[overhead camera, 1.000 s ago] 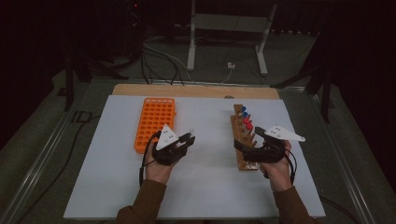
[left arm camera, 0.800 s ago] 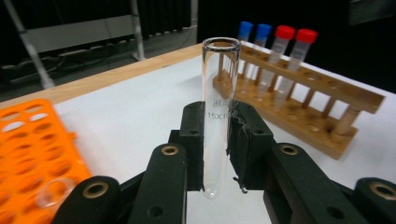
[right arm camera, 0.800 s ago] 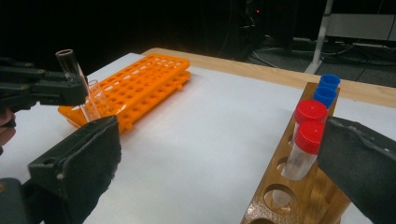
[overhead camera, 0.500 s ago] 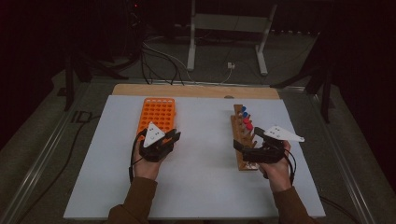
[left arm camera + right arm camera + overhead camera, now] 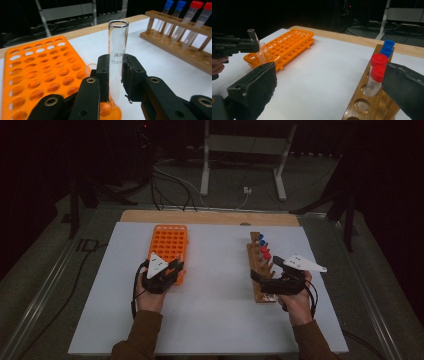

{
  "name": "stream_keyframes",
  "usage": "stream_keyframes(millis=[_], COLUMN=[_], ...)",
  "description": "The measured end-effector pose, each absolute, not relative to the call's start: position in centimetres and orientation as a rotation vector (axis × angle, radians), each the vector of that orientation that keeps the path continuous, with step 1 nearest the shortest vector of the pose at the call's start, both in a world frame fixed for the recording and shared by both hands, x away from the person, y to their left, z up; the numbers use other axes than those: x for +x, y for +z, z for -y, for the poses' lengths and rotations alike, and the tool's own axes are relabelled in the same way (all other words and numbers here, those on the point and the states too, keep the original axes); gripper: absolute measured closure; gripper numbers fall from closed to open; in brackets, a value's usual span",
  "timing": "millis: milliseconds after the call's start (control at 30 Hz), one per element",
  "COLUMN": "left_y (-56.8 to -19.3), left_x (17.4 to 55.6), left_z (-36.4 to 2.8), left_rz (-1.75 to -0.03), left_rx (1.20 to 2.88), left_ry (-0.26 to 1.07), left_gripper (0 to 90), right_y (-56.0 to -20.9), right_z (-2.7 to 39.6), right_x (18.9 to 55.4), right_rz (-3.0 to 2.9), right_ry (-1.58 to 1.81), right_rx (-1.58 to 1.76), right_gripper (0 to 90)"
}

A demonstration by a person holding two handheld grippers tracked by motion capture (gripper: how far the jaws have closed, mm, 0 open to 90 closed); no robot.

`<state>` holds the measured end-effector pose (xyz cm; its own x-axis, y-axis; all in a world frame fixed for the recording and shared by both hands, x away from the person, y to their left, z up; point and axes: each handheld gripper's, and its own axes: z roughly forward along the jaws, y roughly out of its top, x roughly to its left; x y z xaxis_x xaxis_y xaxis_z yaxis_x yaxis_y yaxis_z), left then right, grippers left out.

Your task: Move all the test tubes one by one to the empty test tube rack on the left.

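Note:
My left gripper (image 5: 175,270) is shut on a clear glass test tube (image 5: 118,37), held upright between its pads (image 5: 130,75). The tube's round bottom sits at a hole in the near right corner of the orange tube rack (image 5: 169,245). A second clear tube (image 5: 263,53) leans in that rack just beside it. My right gripper (image 5: 261,282) stands open at the near end of the wooden rack (image 5: 260,270), its jaws wide on either side with nothing pressed. Red-capped tubes (image 5: 378,60) and blue-capped tubes (image 5: 388,45) stand in the wooden rack.
Both racks rest on a white board (image 5: 215,320) laid over a wooden table. A metal stand (image 5: 240,150) and cables lie on the dark floor beyond the far edge. Open board lies between the two racks.
My left hand has carried the glass tube leftward from the middle of the board to the near corner of the orange rack and slightly down. The right hand has stayed put.

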<state>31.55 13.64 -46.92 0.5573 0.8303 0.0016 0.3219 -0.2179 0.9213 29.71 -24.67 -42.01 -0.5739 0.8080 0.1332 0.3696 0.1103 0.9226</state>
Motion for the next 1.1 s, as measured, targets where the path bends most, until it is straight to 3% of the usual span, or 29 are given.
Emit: stream_keyframes(millis=[1100], left_y=[-49.8], left_x=[31.5], left_z=[-13.8], left_rz=[-1.077], left_rx=[1.91], left_ry=[0.616], left_gripper=[76.1], right_y=[-42.0], right_z=[24.8], right_x=[29.7], right_rz=[-1.99], right_ry=[1.462], right_rx=[1.138], right_gripper=[0.2])
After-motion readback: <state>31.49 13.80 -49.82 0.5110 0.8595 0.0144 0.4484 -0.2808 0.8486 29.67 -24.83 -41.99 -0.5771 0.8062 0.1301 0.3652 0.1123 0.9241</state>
